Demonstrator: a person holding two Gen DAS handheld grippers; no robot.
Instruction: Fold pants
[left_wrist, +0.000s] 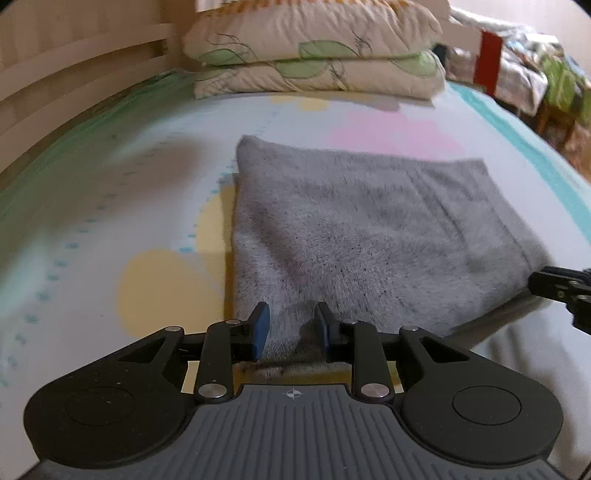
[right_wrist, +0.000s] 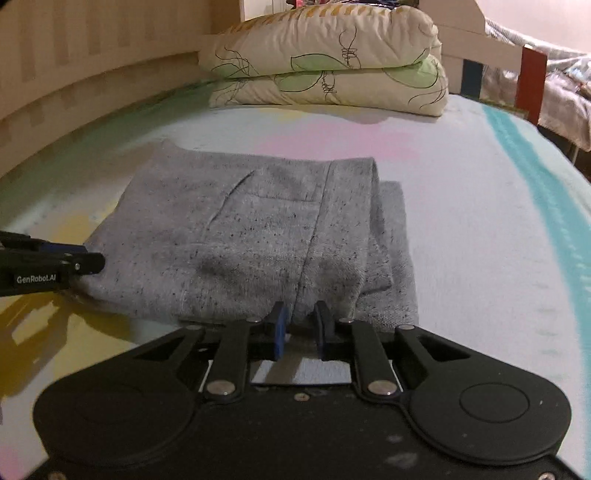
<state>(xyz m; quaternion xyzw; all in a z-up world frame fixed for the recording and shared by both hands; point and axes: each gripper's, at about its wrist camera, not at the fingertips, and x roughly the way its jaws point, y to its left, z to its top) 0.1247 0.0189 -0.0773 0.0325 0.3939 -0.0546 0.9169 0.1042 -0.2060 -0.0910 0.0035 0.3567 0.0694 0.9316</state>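
You are working on a bed sheet with pastel patches. The grey pants are lying folded into a compact rectangle in the middle of it, with layers stacked along the right side in the right wrist view.

Left gripper: you are holding it at the near left corner of the pants. Its blue pads are standing partly apart with a bunched fold of grey fabric between them; the frames do not show whether the pads are pinching it.

Right gripper: you are holding it at the near edge, toward the right side. Its pads are narrowly apart, with the fabric edge sitting at their tips; whether they are clamping it is unclear.

Two stacked pillows are lying at the far end of the bed.
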